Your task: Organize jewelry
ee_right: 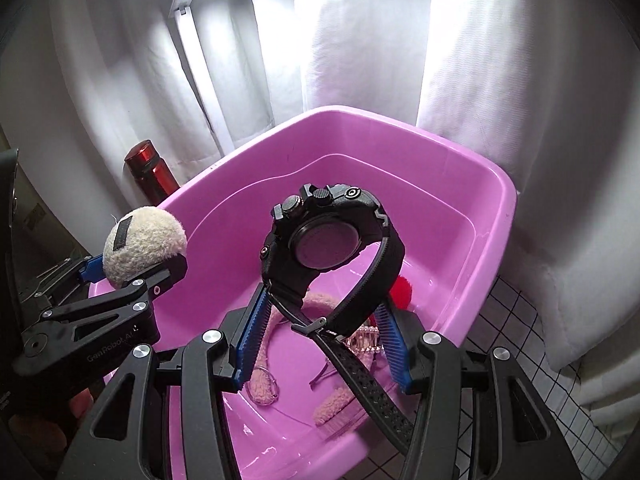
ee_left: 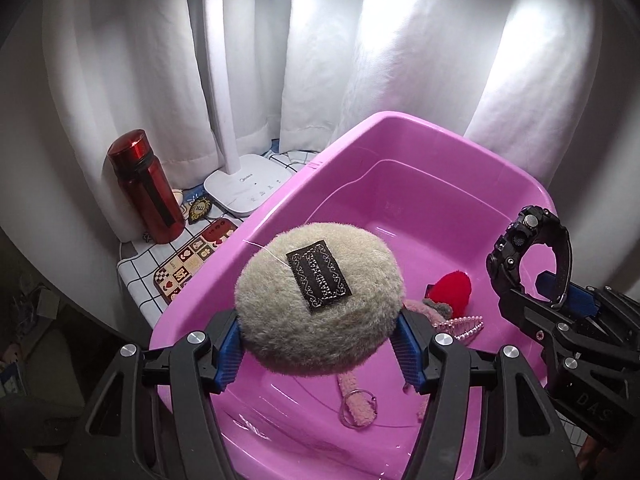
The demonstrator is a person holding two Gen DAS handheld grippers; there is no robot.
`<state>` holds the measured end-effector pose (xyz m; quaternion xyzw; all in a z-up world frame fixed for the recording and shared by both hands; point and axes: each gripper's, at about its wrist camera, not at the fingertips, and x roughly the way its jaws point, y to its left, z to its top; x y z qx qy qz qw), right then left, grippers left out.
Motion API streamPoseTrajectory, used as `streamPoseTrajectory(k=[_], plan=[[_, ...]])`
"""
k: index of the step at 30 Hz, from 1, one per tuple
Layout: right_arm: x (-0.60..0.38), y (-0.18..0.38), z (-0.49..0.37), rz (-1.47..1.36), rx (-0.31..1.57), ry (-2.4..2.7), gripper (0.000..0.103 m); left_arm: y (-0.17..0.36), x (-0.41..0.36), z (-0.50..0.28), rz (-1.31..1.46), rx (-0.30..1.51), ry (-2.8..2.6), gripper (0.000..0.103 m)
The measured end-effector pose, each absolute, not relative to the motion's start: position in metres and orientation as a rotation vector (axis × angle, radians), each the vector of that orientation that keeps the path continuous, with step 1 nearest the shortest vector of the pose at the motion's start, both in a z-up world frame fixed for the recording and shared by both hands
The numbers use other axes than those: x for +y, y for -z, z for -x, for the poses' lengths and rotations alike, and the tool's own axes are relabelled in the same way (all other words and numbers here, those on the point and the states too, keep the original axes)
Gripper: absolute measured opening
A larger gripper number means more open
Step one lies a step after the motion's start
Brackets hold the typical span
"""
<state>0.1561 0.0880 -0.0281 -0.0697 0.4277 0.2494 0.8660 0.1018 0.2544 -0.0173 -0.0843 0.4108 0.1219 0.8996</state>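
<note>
Left wrist view: left gripper [ee_left: 319,346] fingers [ee_left: 228,350] clamped on a beige fuzzy puff [ee_left: 318,300] with a black woven label on top, held centre frame above the pink tub [ee_left: 276,216]. Pads press into the fur on both sides. On the tub floor under and beside it: red pompom [ee_left: 454,286], pink pearl hair comb [ee_left: 460,326], pink fluffy strap with a metal ring [ee_left: 358,402]. Right gripper [ee_left: 532,296] comes in from the right edge with a black watch [ee_left: 528,248] on it, over the tub's right rim. Upper left: red bottle [ee_left: 146,186] and white lamp base [ee_left: 248,184] on a grid-pattern cloth [ee_left: 140,276], white curtain behind.

Right wrist view: right gripper [ee_right: 324,336] fingers [ee_right: 252,338] grip the watch's looped band from both sides, case up, loose strap end hanging toward lower right. Watch hangs centre frame over the tub. Left gripper with the puff sits at left, over the tub's left rim.
</note>
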Motion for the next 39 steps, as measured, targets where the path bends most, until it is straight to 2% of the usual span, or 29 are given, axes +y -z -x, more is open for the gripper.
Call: streamPoseTrajectory(k=[8,11,15,39], plan=[[0.086,0.038,-0.170,0.139,0.942,-0.465,0.053,0.023,0.258,-0.108,0.193,0.886,-0.250,0.070],[0.081,0.029,-0.168,0.119,0.896,-0.454,0.063,0.024,0.258,-0.108,0.199,0.895,-0.245,0.077],[0.076,0.022,-0.167,0.120,0.879,-0.443,0.063,0.022,0.258,-0.106,0.205,0.896,-0.248,0.085],[0.063,0.016,-0.122,0.136,0.839,-0.442,0.063,0.007,0.247,-0.091,0.184,0.897,-0.273,0.087]])
